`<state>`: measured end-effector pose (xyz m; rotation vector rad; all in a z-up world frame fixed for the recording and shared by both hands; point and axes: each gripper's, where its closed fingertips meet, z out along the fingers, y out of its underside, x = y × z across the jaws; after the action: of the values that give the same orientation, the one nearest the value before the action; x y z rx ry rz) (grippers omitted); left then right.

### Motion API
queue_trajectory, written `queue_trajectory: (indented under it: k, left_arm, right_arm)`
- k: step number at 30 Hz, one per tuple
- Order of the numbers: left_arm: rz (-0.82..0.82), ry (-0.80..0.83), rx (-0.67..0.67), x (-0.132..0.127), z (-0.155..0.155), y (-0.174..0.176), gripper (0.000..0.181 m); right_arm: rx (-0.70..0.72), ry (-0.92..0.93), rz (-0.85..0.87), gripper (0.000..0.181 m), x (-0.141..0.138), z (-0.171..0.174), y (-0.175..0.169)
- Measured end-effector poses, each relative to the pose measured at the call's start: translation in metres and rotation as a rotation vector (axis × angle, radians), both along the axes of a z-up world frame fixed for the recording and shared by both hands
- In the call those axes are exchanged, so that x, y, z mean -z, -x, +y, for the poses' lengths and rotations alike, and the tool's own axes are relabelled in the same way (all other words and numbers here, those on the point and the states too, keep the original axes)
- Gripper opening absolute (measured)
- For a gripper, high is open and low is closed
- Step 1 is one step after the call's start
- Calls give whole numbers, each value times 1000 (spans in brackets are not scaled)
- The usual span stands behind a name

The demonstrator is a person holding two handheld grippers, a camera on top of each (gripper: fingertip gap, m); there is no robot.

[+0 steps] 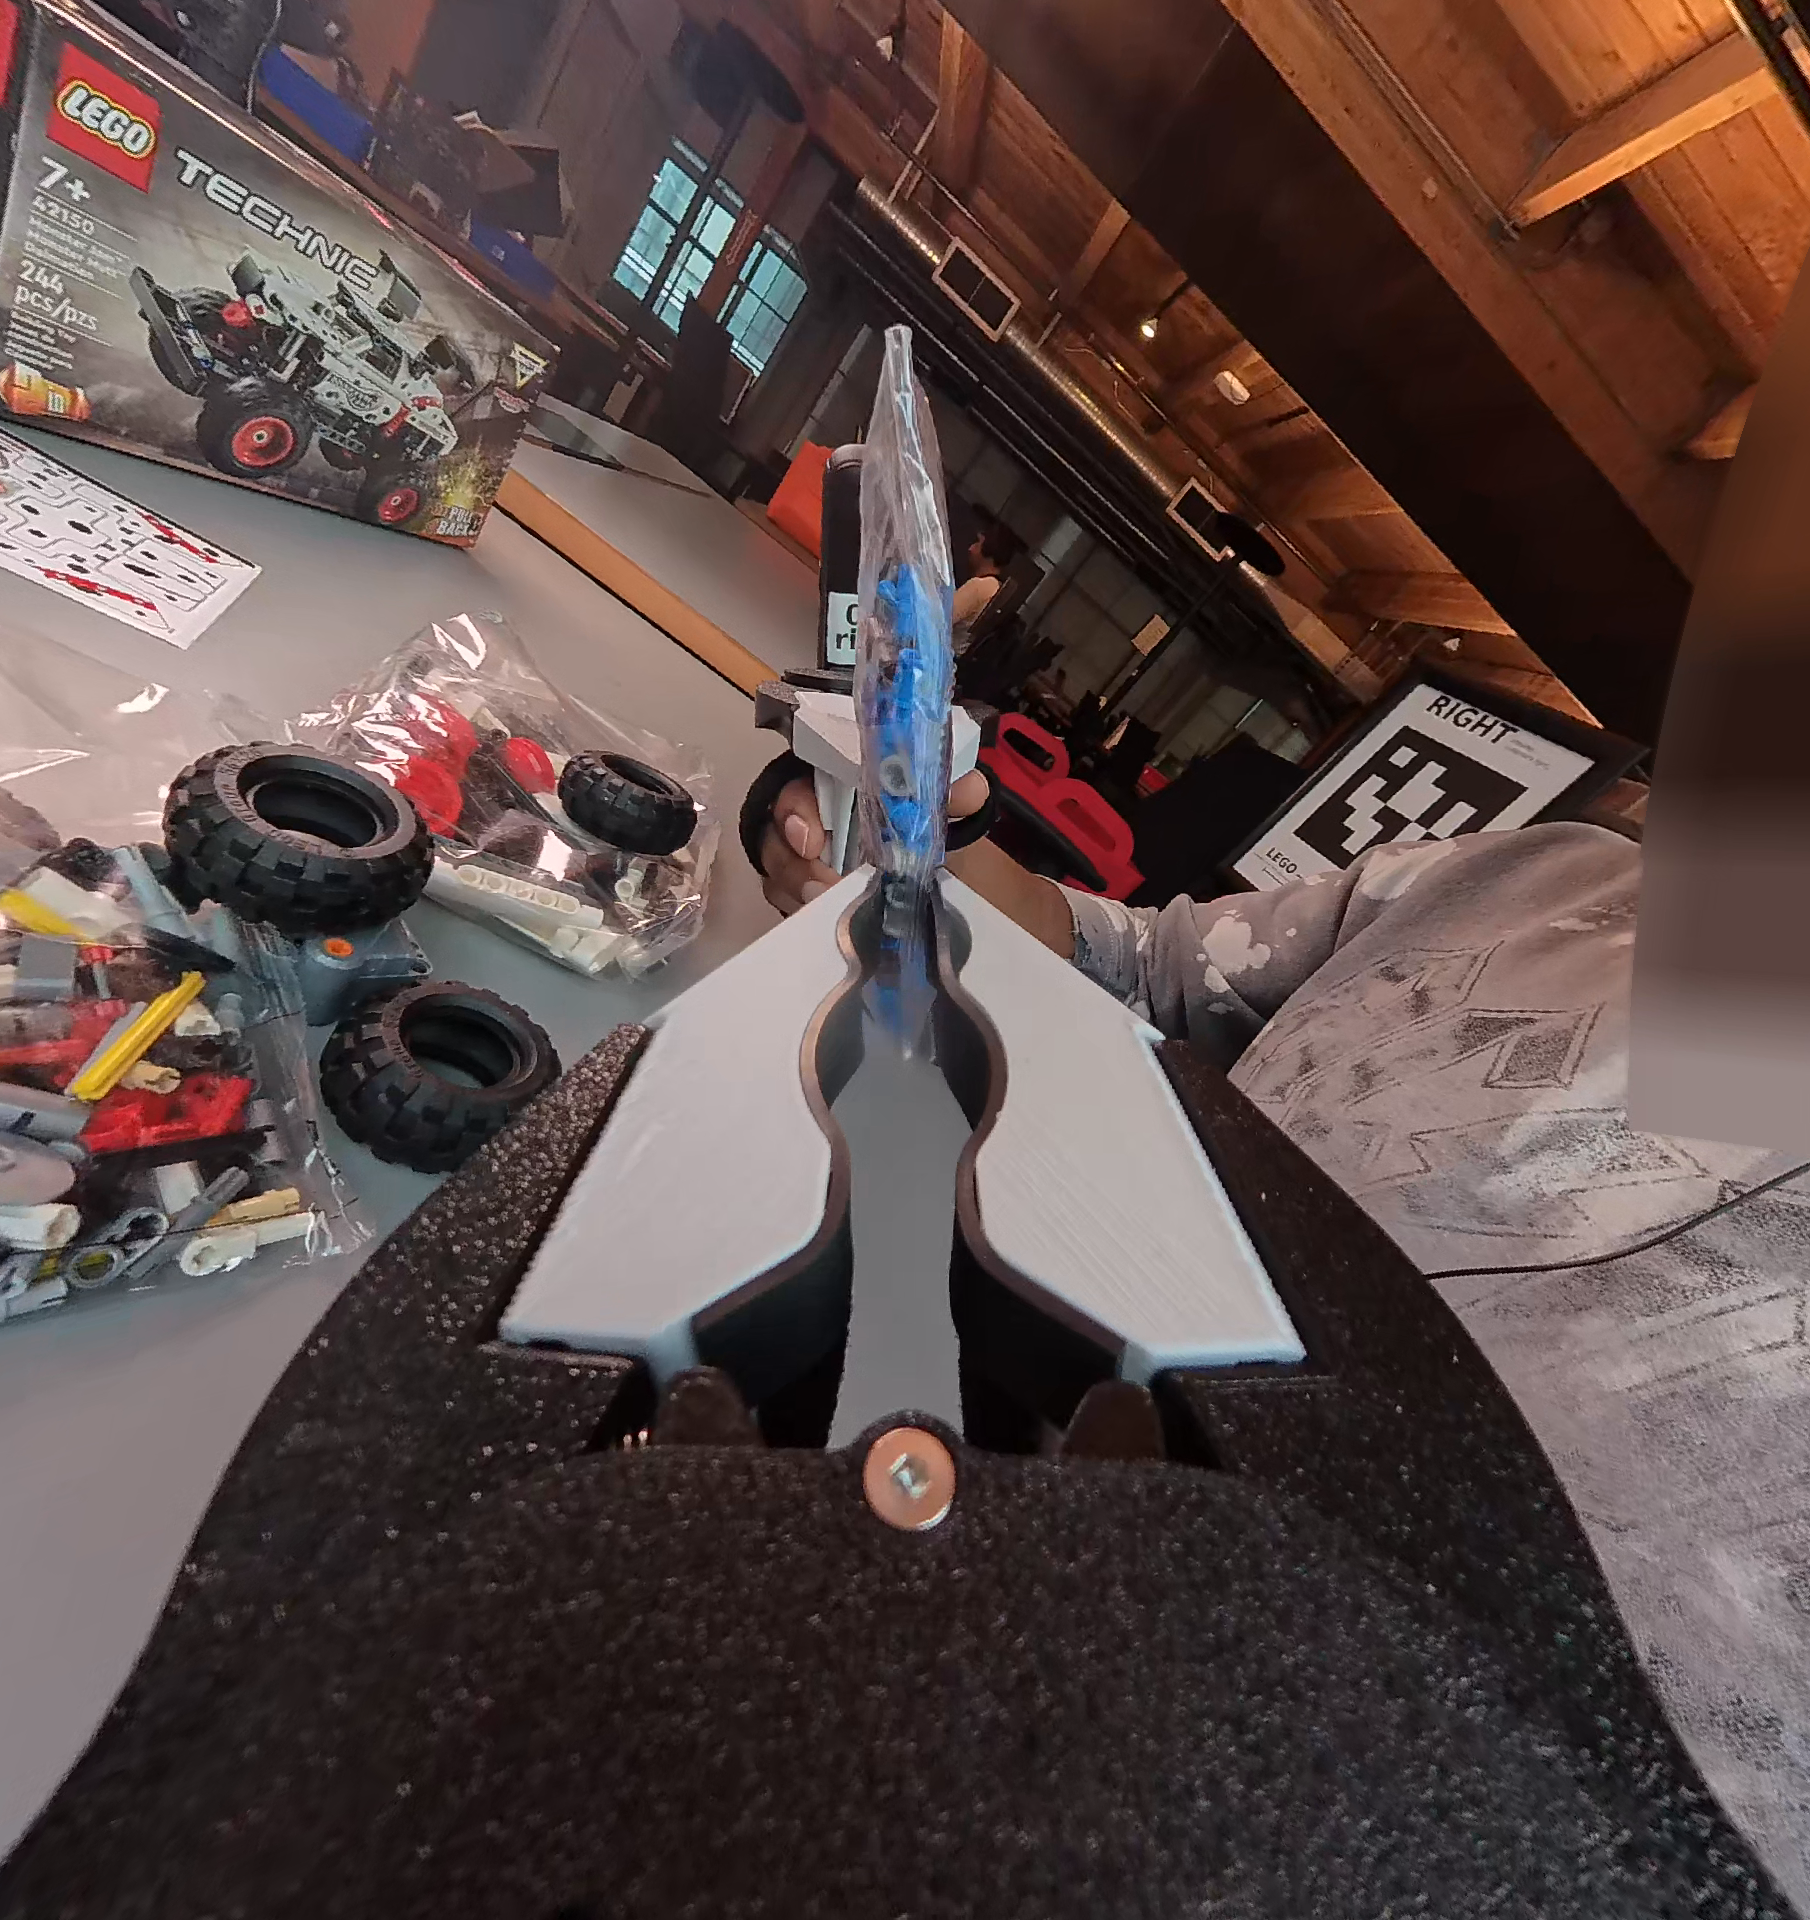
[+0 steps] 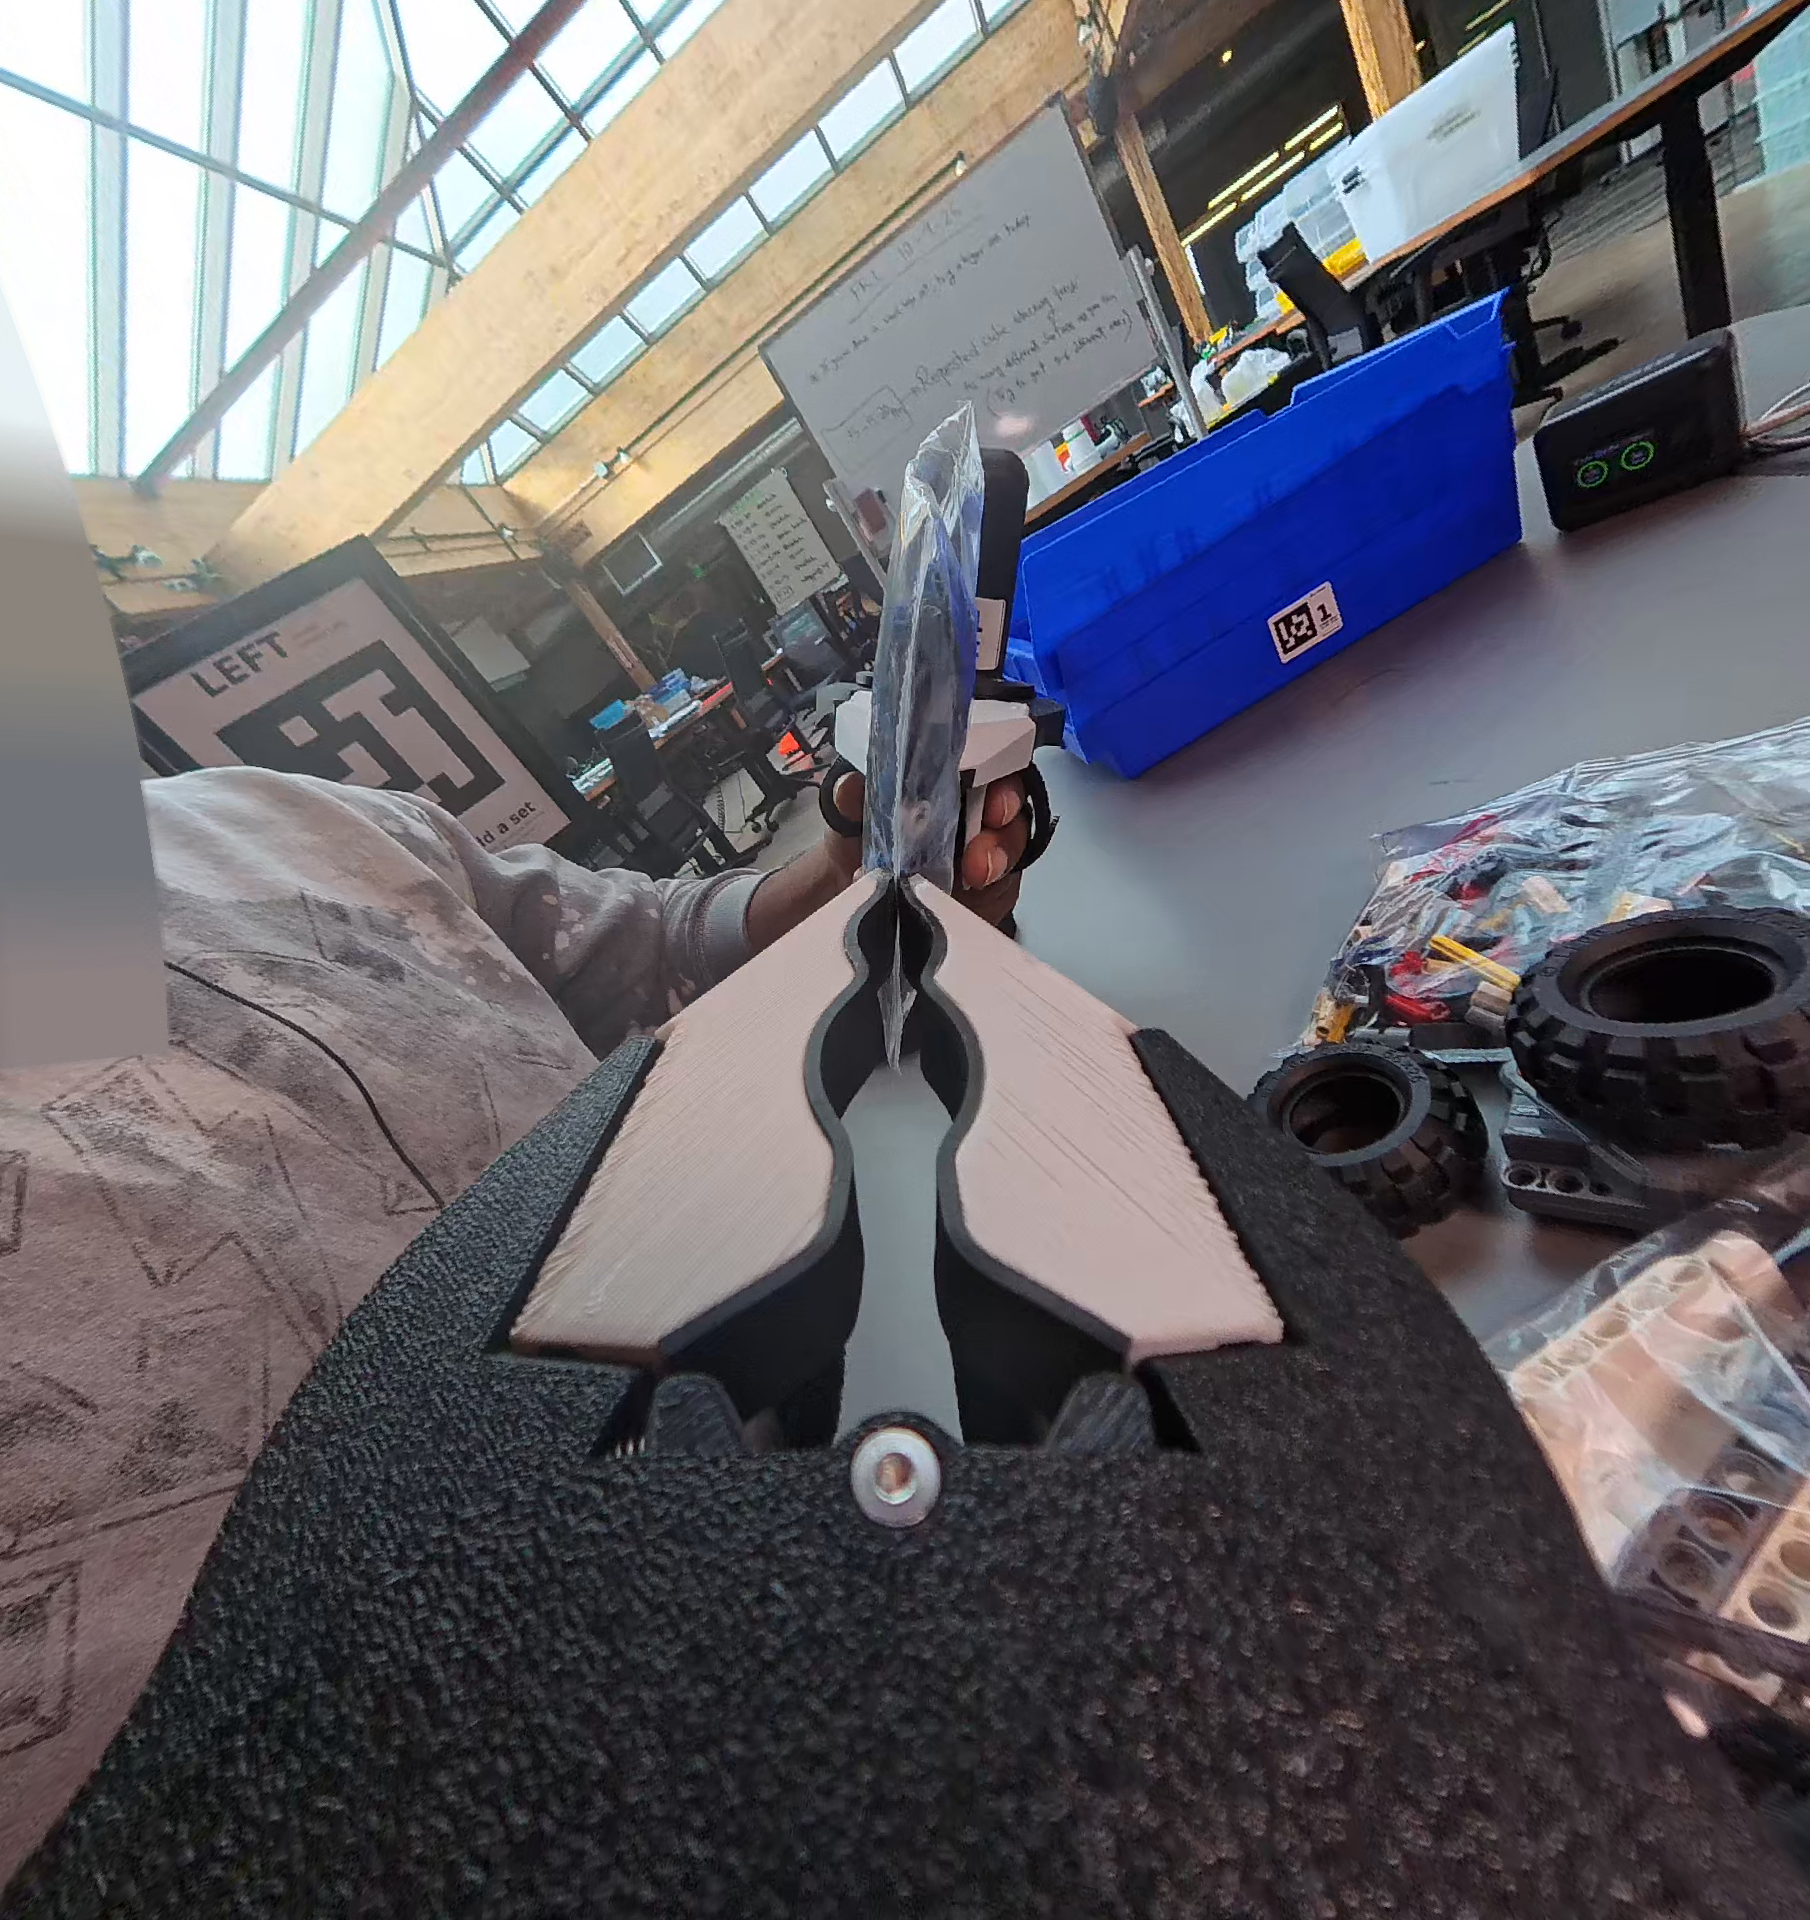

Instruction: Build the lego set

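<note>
A small clear plastic bag of blue lego pieces [image 1: 906,665] is held upright in the air between both grippers. My left gripper [image 1: 893,883] is shut on one edge of the bag. My right gripper [image 2: 896,883] is shut on the opposite edge of the same bag [image 2: 922,665]. The grippers face each other across the bag, so each shows behind it in the other's view, held by a hand. Larger clear bags of mixed pieces [image 1: 101,1049] lie on the grey table [image 1: 465,603] to the left, with loose black tyres [image 1: 298,821] beside them.
The lego set box [image 1: 257,343] and a sticker sheet [image 1: 80,530] lie at the far left. A blue bin [image 2: 1285,540] and a black device [image 2: 1649,426] stand on the table. Tyres [image 2: 1690,1018] and bags [image 2: 1711,1475] lie to the right. The person's patterned sleeve [image 1: 1400,997] is close.
</note>
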<state>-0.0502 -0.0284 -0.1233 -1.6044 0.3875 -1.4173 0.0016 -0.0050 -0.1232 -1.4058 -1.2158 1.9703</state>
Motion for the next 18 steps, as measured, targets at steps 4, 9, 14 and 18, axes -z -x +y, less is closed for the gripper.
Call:
queue_trajectory:
  k: [4, 9, 14, 18]
  left_arm:
    - [-16, -8, -33, -4, 3, 9, 0]
    - [-13, -45, -60, -10, 1, 17, 0]
    - [-54, -47, -91, -17, 3, 30, 0]
    - [-53, -9, -99, -11, 6, 30, 7]
  right_arm:
    - [3, 21, 13, 0, -3, 3, -3]
    - [7, 59, 18, 0, -5, 10, -8]
    - [39, 47, 18, 0, -6, 18, -11]
    - [85, -10, -6, 0, 0, 25, -10]
